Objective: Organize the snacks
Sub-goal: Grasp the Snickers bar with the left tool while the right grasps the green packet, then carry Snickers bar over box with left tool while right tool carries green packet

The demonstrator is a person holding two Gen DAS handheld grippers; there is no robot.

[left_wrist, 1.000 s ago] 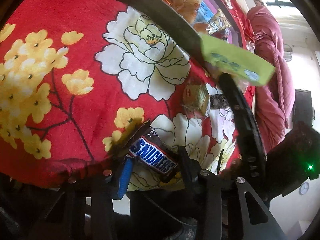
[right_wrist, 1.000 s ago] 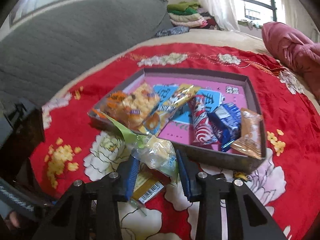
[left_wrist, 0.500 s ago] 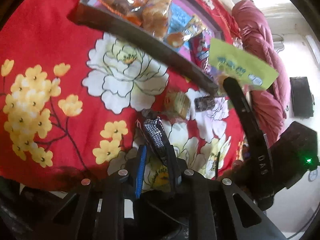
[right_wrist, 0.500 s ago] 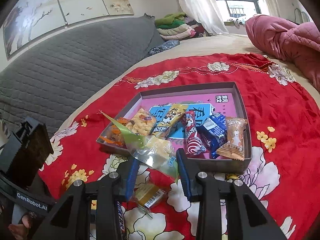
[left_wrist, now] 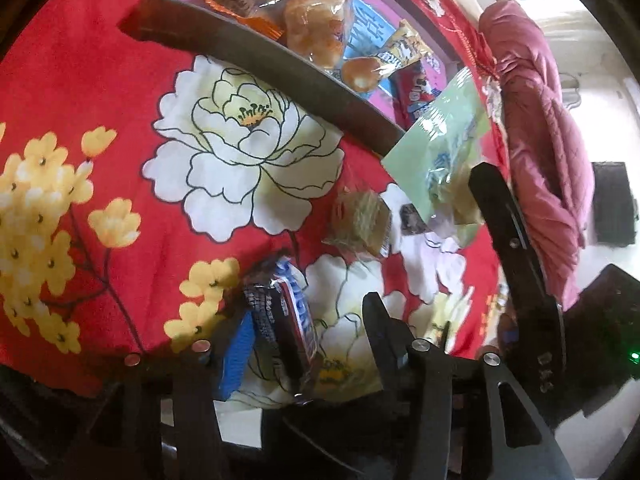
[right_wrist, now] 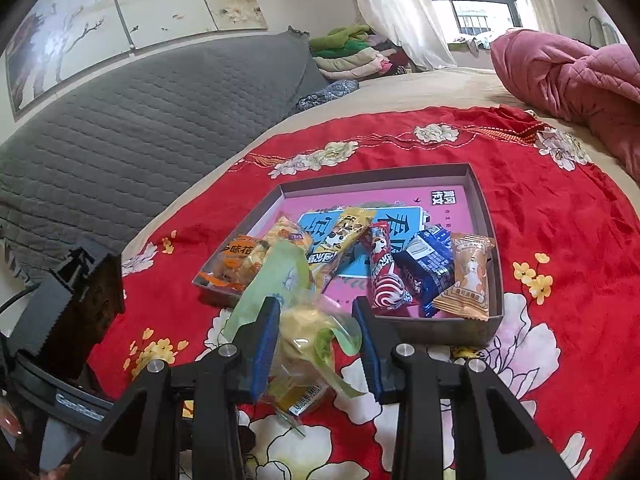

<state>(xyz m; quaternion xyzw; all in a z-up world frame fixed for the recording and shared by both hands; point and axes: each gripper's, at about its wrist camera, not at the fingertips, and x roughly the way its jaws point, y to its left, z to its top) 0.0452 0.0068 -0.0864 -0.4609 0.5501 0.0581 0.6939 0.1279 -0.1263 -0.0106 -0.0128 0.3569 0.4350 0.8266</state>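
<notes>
Green snack packet [right_wrist: 296, 312] is clamped in the right gripper [right_wrist: 316, 340] at lower centre; the tray [right_wrist: 452, 330] lies just beyond, toward upper right. The left gripper [left_wrist: 308, 344] jaws are opening around an on-edge chocolate bar [left_wrist: 286, 322].

- Tray [right_wrist: 486, 216]: shallow grey box, pink/blue printed floor, sits flat on red floral cloth.
- In tray, near front wall, side by side L→R: orange-print clear pack [right_wrist: 230, 260], yellow-cake pack [right_wrist: 289, 236], yellow stick [right_wrist: 340, 240], red/white swirl stick [right_wrist: 382, 270], dark blue pack [right_wrist: 430, 268], tan pack [right_wrist: 468, 276]. Some overlap.
- Green/clear pastry pack [right_wrist: 298, 308]: off the cloth, squeezed mid-body, green end tilted up twd tray.
- Snickers bar [left_wrist: 288, 320]: on edge, tilted, dark wrapper.
- Small tan cake pack [left_wrist: 360, 220]: flat on cloth just outside tray wall.
- Yellow barcode pack [right_wrist: 298, 396]: flat on cloth, under green pack.
</notes>
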